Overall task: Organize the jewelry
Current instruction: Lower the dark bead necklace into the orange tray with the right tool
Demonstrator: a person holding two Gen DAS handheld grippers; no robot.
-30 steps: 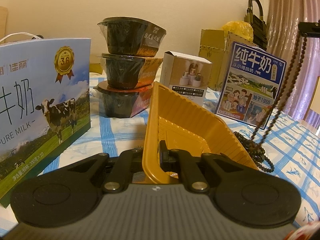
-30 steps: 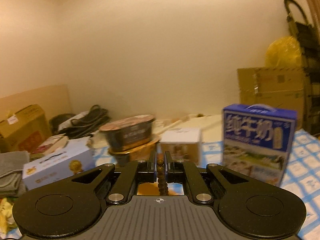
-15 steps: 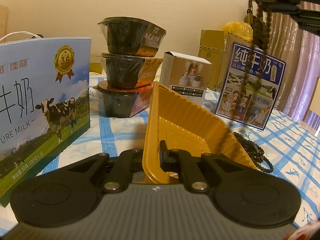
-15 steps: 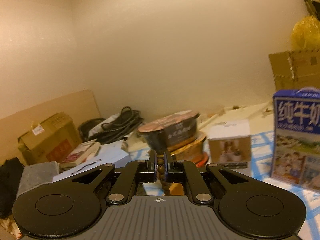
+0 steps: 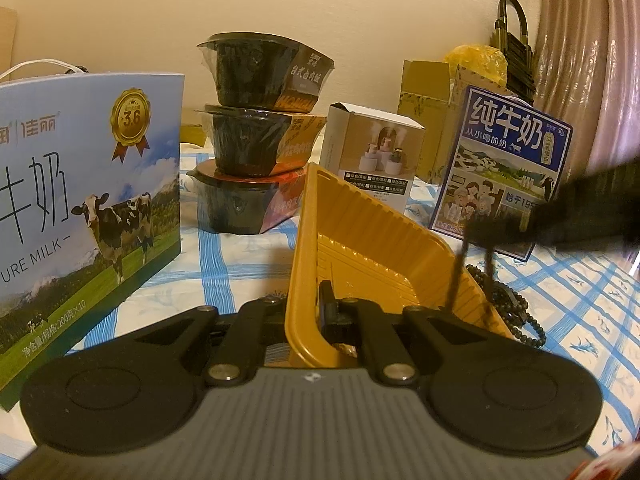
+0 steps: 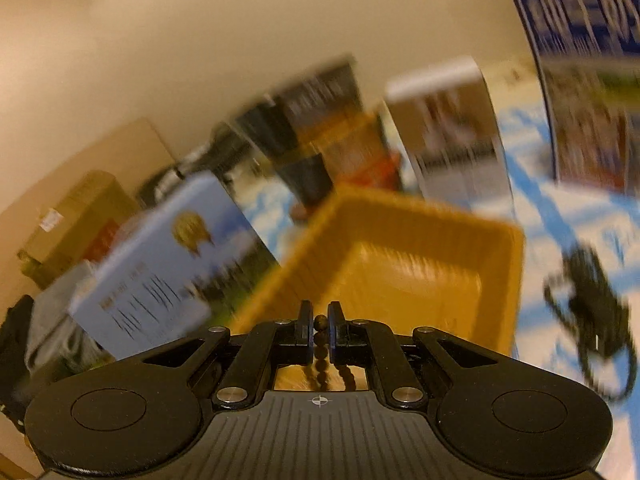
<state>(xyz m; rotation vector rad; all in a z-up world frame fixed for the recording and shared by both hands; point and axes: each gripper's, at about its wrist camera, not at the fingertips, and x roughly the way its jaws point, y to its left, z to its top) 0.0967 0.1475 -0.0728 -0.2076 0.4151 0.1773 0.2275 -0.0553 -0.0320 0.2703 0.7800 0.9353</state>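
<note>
My left gripper (image 5: 308, 312) is shut on the near rim of a yellow ribbed tray (image 5: 360, 248) and holds it tilted up off the tablecloth. My right gripper (image 6: 320, 322) is shut on a strand of brown beads (image 6: 320, 360), which hangs below its fingers over the tray (image 6: 400, 256). In the left wrist view the right gripper (image 5: 476, 228) is a dark blur above the tray's right rim. The brown bead strand (image 5: 456, 276) drops from it into the tray. A black bead necklace (image 5: 508, 300) lies heaped on the cloth right of the tray, also the black necklace (image 6: 592, 308) in the right wrist view.
A large milk box (image 5: 80, 200) stands at the left. Three stacked black bowls (image 5: 260, 140), a small white box (image 5: 372, 152) and a blue milk carton (image 5: 500, 160) stand behind the tray. A blue checked cloth (image 5: 580, 300) covers the table.
My right gripper has come down from the upper right to just above the tray's right rim, rolling as it went, with the brown beads still in it. The left gripper and the tray have not moved.
</note>
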